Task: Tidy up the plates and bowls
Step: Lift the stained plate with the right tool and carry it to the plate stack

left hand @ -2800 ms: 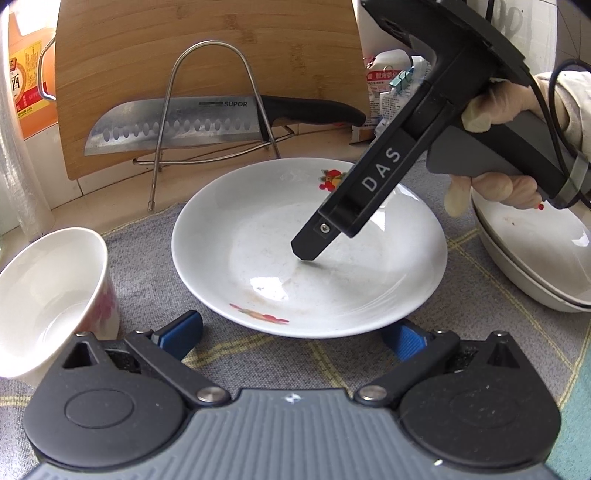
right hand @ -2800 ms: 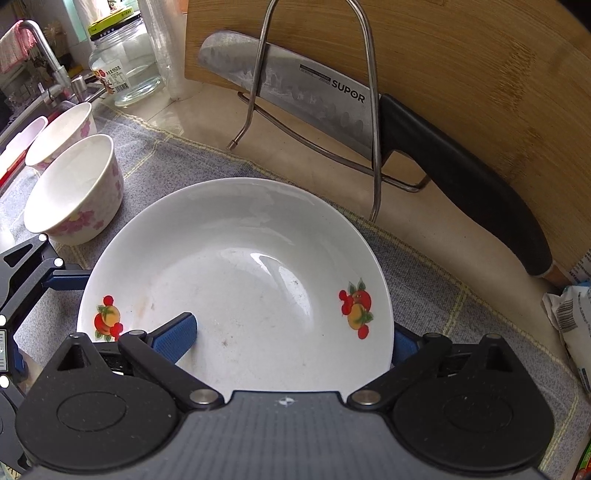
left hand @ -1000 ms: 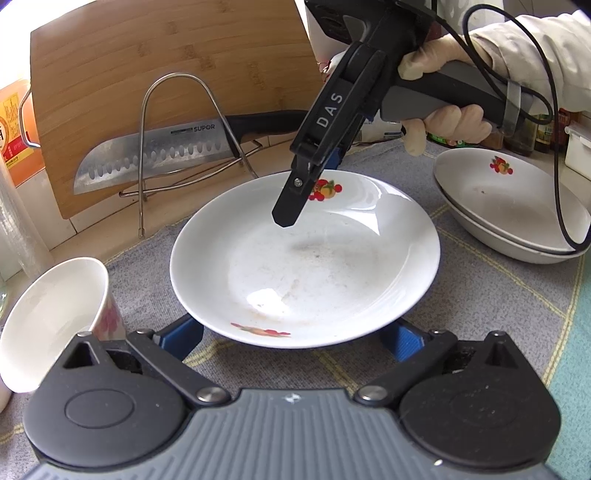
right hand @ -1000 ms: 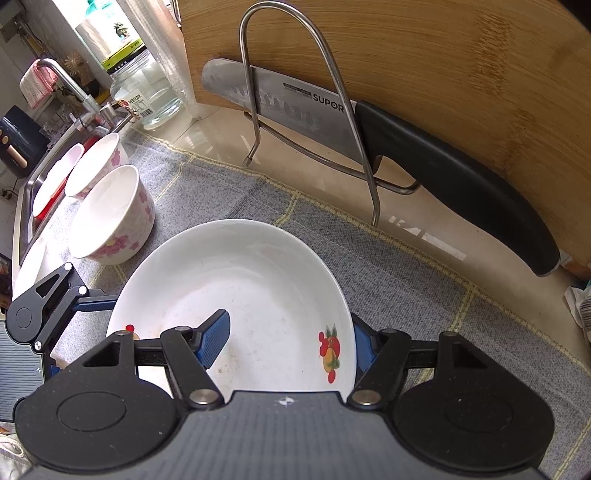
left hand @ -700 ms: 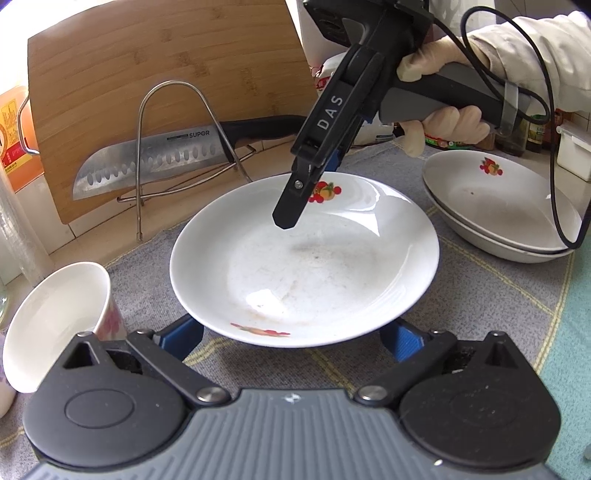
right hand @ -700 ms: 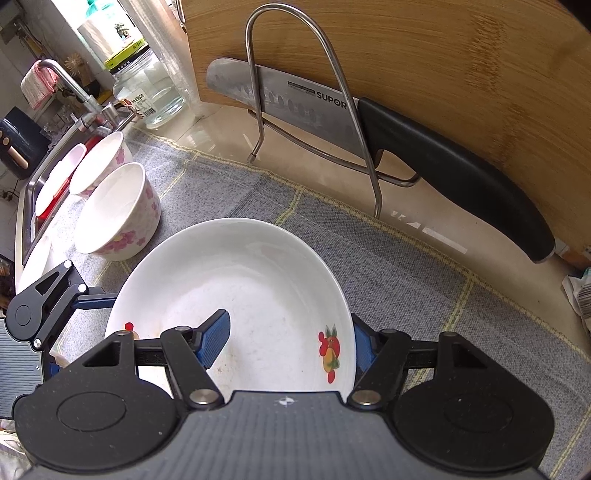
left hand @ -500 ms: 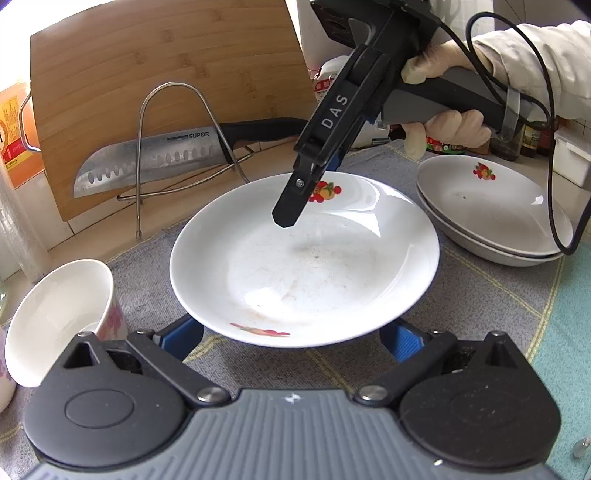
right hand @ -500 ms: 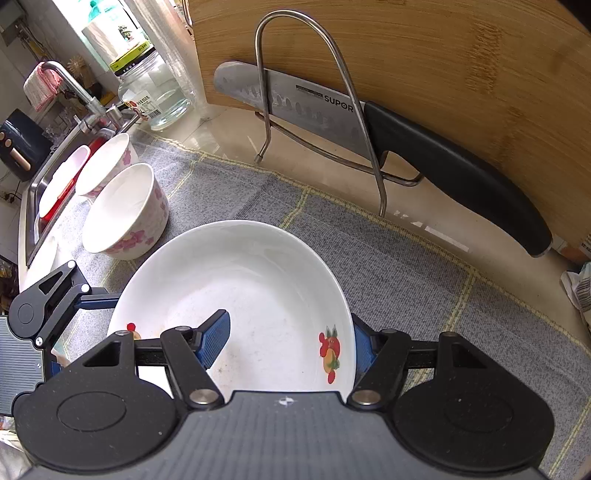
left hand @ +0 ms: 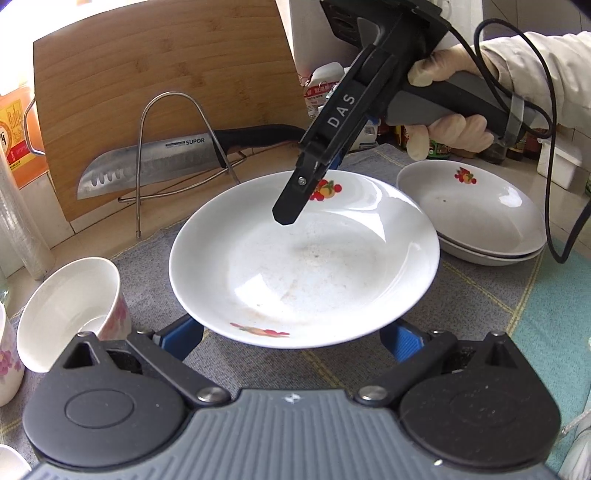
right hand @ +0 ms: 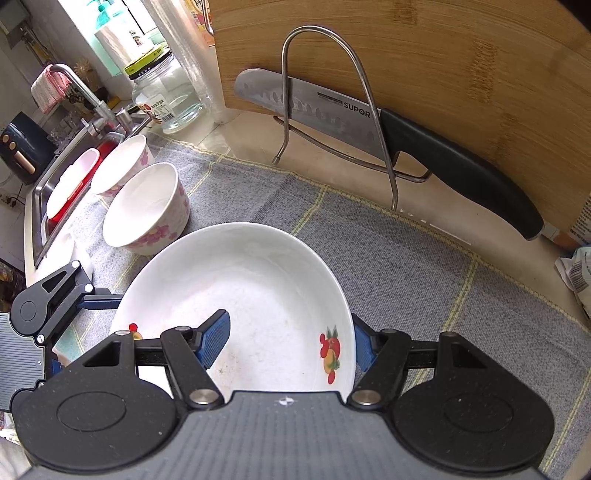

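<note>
**Operator:** What state is reported for the right tongs (right hand: 286, 343)?

**Technician:** They are closed part-way onto the rim of the white plate (left hand: 306, 266). One blue pad is pressed on the inner face, the other on the outer face, next to the fruit print. The tongs are pointed steeply down and are held by a gloved hand (left hand: 447, 125).

**Operator:** And the left tongs (left hand: 291, 339)?

**Technician:** The jaws are spread wide. Both blue pads are seen beneath the plate's near rim, one at each side. Contact with the plate cannot be confirmed. Nothing is clamped.

**Operator:** Where is the plate located?

**Technician:** It is located directly ahead of the left tongs, above the grey mat (right hand: 388, 258) on the bench (right hand: 251, 136), and it is tilted slightly.

**Operator:** What else is noted?

**Technician:** Two stacked plates (left hand: 476, 214) are found ahead and to the right of the left tongs, well apart from the gripped plate. A flowered bowl (left hand: 70, 310) is set just left of the left tongs. A second bowl (right hand: 122, 166) is placed beyond it, near the sink edge. Ahead of the right tongs, a knife (right hand: 332, 107) is lodged in a wire rack (right hand: 321, 33) against a cutting board (right hand: 443, 55).
</note>
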Tool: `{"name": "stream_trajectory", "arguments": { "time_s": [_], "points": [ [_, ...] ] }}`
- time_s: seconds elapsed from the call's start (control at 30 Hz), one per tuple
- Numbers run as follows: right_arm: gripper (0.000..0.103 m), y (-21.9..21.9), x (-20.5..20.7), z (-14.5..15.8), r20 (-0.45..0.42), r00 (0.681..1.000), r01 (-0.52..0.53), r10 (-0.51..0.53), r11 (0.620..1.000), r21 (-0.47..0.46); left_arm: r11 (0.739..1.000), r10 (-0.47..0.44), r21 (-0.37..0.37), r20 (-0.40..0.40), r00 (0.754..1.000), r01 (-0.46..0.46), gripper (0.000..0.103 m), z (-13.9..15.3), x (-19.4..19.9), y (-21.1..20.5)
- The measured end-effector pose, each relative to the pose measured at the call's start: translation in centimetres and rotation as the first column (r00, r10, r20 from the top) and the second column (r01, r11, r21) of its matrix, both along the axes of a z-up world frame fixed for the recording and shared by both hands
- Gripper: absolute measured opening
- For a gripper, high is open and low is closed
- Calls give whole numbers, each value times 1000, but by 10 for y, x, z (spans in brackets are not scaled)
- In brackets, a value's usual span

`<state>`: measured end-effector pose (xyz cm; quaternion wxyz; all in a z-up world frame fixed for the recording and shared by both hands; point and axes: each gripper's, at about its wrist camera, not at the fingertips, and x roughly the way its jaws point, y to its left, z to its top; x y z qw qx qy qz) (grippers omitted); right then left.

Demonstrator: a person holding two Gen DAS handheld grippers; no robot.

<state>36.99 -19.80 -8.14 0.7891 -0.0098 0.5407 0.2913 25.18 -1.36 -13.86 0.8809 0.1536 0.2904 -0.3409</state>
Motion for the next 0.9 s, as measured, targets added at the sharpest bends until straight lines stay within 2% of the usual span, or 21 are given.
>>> {"name": "stream_trajectory", "arguments": {
  "time_s": [0.53,0.9],
  "points": [
    [73,-8,-42,19,36,997,69,-69,998,-5,998,-67,-4,-6,998,67,101,17,-25,0],
    [73,-36,-82,33,66,984,165,-164,986,-6,984,-178,12,8,984,178,101,27,-37,-18]
  ]
}}
